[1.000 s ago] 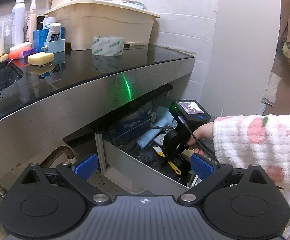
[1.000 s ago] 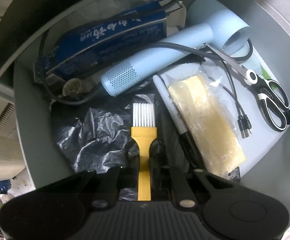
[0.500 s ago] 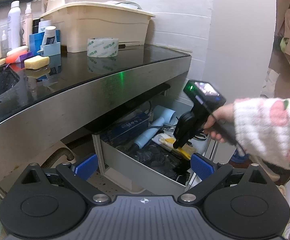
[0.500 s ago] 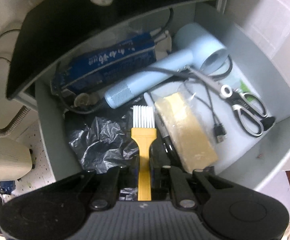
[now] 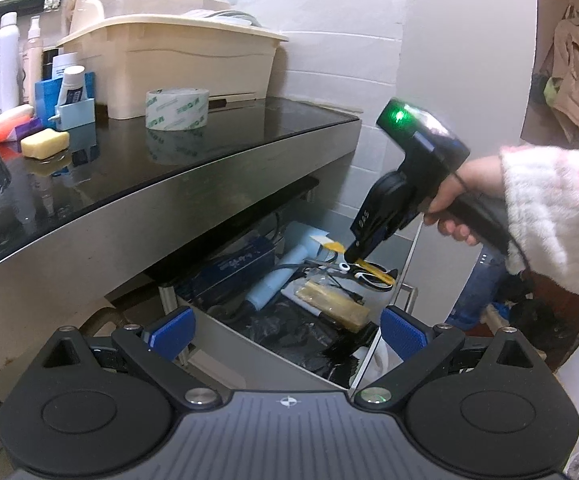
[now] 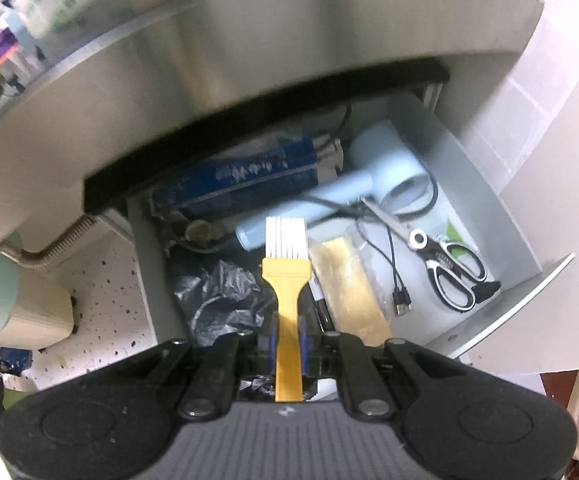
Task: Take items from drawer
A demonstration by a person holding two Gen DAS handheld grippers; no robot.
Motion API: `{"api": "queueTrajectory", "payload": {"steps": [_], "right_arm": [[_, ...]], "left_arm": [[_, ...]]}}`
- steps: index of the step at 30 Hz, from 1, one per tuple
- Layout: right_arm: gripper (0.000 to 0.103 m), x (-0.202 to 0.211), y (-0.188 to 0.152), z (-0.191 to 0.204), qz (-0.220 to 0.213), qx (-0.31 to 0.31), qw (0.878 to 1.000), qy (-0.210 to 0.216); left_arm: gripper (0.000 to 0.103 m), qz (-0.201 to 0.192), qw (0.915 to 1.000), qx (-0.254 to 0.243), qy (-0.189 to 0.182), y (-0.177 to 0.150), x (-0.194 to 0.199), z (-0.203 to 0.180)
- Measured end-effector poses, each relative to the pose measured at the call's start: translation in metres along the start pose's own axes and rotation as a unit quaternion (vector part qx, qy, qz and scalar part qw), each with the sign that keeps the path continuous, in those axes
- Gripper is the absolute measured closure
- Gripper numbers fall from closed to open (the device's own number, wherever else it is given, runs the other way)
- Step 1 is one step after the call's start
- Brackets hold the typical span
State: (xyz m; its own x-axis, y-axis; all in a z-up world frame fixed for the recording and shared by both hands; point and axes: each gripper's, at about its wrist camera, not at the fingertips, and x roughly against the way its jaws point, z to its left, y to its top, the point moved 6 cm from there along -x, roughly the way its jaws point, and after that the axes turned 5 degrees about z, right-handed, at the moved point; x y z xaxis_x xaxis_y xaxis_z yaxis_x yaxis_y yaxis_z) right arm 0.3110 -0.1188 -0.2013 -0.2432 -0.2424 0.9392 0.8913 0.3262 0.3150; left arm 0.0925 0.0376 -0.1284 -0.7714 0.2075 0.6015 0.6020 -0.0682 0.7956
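The grey drawer [image 6: 529, 280] stands open under the counter; it also shows in the left wrist view [image 5: 249, 344]. My right gripper [image 6: 288, 336] is shut on a yellow brush with white bristles [image 6: 286, 264] and holds it above the drawer; in the left wrist view the right gripper [image 5: 353, 256] hangs over the drawer with the brush [image 5: 373, 267] in it. My left gripper [image 5: 285, 330] is open and empty, in front of the drawer. Inside lie a light blue hair dryer [image 6: 385, 168], a blue box [image 6: 245, 176], scissors [image 6: 449, 268], a yellow block in plastic [image 6: 349, 284], a black bag [image 6: 217, 300] and a cable [image 6: 397, 280].
The black countertop [image 5: 209, 152] above the drawer holds a tape roll [image 5: 177, 108], a beige bin [image 5: 185, 64], a soap bar [image 5: 43, 142] and bottles [image 5: 5, 68]. A white wall [image 5: 465, 60] stands right of the drawer. A flexible pipe [image 6: 45, 254] runs left of the drawer.
My right gripper has risen out of the drawer with the yellow brush held shut in it, moving up and back. The left gripper has stayed open and nearly still.
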Motion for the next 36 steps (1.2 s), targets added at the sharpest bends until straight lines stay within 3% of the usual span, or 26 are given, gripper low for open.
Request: {"api": "queueTrajectory", "payload": {"steps": [8,16,19,20,24,28,36], "right_arm": [[0.093,0.028,-0.005,0.003,-0.016,0.010,1.000,0.003],[0.093,0.041,-0.009,0.000,-0.034,0.004,0.999,0.021],[0.094,0.046,-0.010,-0.002,-0.040,0.001,0.999,0.028],[0.101,0.048,-0.010,-0.002,-0.043,0.000,0.999,0.030],[0.101,0.050,-0.005,-0.007,-0.047,-0.007,0.998,0.036],[0.101,0.028,0.002,-0.009,-0.039,-0.019,0.998,0.046],[0.099,0.028,-0.019,-0.022,-0.048,-0.030,0.993,0.100]], "left_arm": [[0.003,0.000,0.9999,-0.006,-0.009,0.004,-0.004,-0.011],[0.003,0.025,0.9997,-0.005,-0.008,0.005,-0.027,-0.006],[0.003,0.030,0.9992,0.008,-0.025,0.010,-0.039,-0.006],[0.003,0.030,0.9989,0.012,-0.034,0.012,-0.044,-0.007],[0.005,0.037,0.9972,0.014,-0.063,0.020,-0.071,-0.013],[0.015,0.064,0.9972,0.013,-0.035,0.021,-0.096,-0.006],[0.015,0.094,0.9949,-0.024,-0.027,0.018,-0.115,-0.001]]}}
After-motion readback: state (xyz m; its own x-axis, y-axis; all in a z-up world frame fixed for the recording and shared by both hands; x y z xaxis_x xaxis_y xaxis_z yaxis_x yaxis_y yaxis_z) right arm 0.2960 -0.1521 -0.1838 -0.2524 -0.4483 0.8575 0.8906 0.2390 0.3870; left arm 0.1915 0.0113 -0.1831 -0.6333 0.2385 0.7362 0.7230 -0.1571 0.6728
